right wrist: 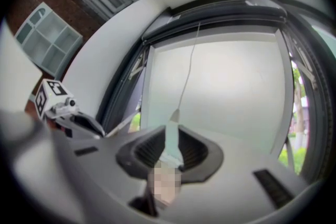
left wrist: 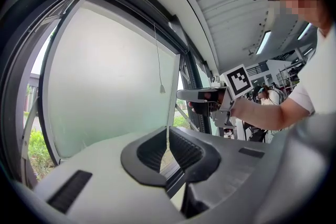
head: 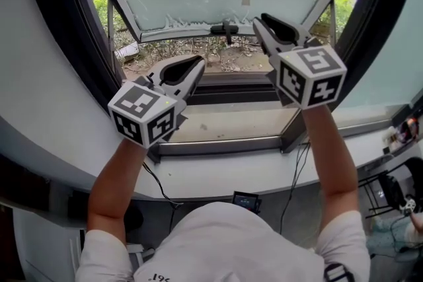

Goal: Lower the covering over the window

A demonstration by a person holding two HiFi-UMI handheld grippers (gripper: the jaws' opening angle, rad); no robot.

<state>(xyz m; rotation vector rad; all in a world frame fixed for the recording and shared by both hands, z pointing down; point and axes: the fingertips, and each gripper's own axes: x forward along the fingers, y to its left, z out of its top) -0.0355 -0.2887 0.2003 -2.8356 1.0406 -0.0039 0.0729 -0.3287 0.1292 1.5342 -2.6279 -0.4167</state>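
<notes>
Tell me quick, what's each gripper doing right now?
Left gripper: closed, empty.
Right gripper: slightly open, gripping nothing; cord pull just beyond its tips.

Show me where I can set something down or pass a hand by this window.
The sill between the left gripper and right gripper lies bare, and so does the white ledge in front of it. A hand likely fits between the two grippers. It is tightest by the pull cord, close to the right gripper's tip.
</notes>
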